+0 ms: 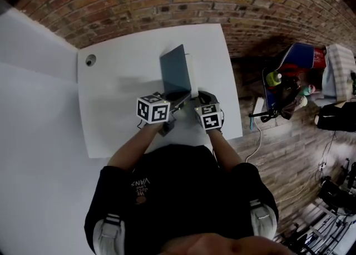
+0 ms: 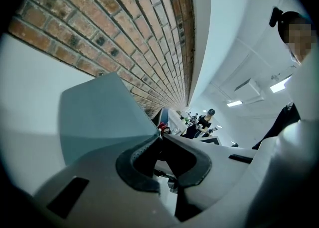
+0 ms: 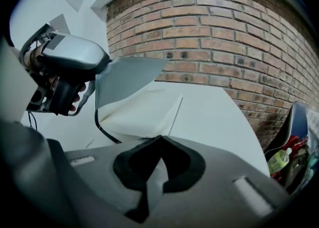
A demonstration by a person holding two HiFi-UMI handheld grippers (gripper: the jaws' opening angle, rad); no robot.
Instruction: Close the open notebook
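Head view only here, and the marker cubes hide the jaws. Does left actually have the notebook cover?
Observer: Yes. In the left gripper view, the left gripper has its tips closed on a corner of the notebook cover.
Operator: Right one holding anything?
Observer: The right gripper has its tips together at the near edge of the white pages. I can't tell whether a sheet is pinched.
Operator: Anything loose near the pages?
Observer: A thin black band runs from under the cover along the pages' left side.
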